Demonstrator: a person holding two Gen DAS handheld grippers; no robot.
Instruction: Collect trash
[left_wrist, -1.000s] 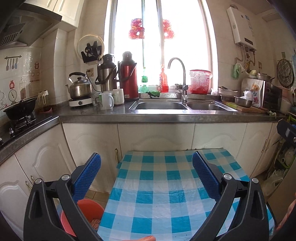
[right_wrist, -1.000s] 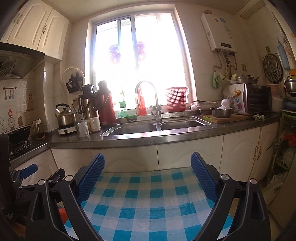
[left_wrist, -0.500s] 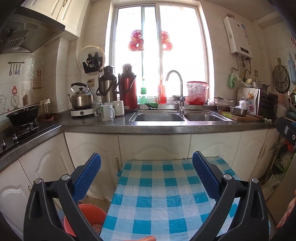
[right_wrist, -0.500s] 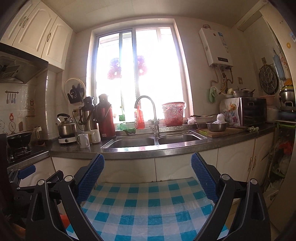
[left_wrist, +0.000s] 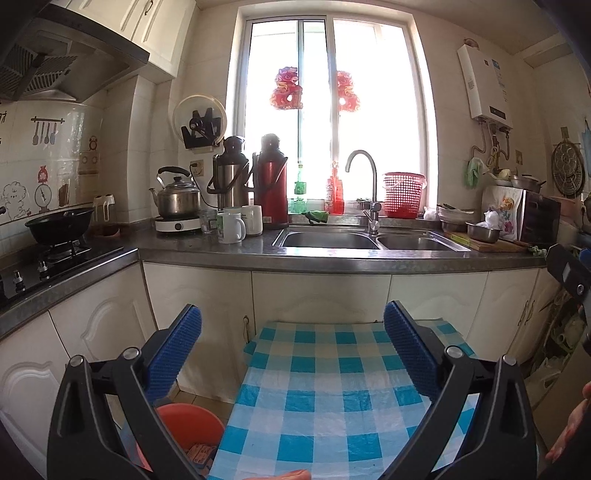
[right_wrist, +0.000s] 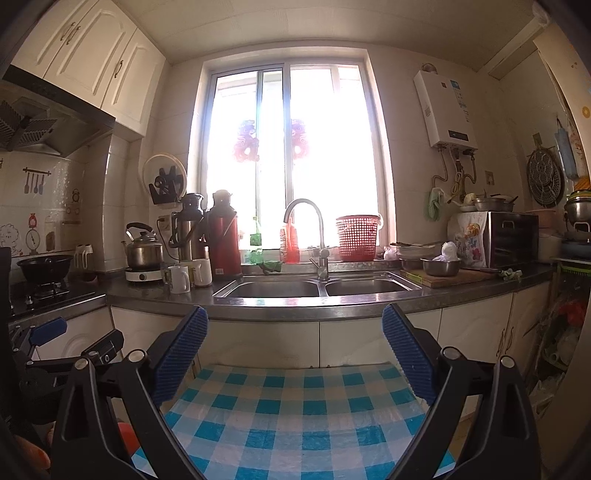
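Note:
My left gripper (left_wrist: 291, 332) is open and empty, held above a table with a blue and white checked cloth (left_wrist: 325, 391). My right gripper (right_wrist: 295, 332) is also open and empty above the same cloth (right_wrist: 295, 413). An orange bin (left_wrist: 184, 428) stands on the floor left of the table, with a printed wrapper (left_wrist: 199, 452) inside it. The left gripper (right_wrist: 48, 332) also shows at the left edge of the right wrist view. No loose trash shows on the cloth.
A grey countertop (left_wrist: 332, 258) with a double sink (left_wrist: 369, 240), tap (left_wrist: 364, 192), mugs (left_wrist: 232, 227), flasks (left_wrist: 271, 181), kettle (left_wrist: 177, 195) and red basket (left_wrist: 402, 194) runs behind the table. A wok (left_wrist: 59, 229) sits on the stove. White cabinets (left_wrist: 317, 295) stand below.
Both views have tilted upward over the last second, so more of the window and ceiling shows and less of the checked cloth. Both grippers stay open.

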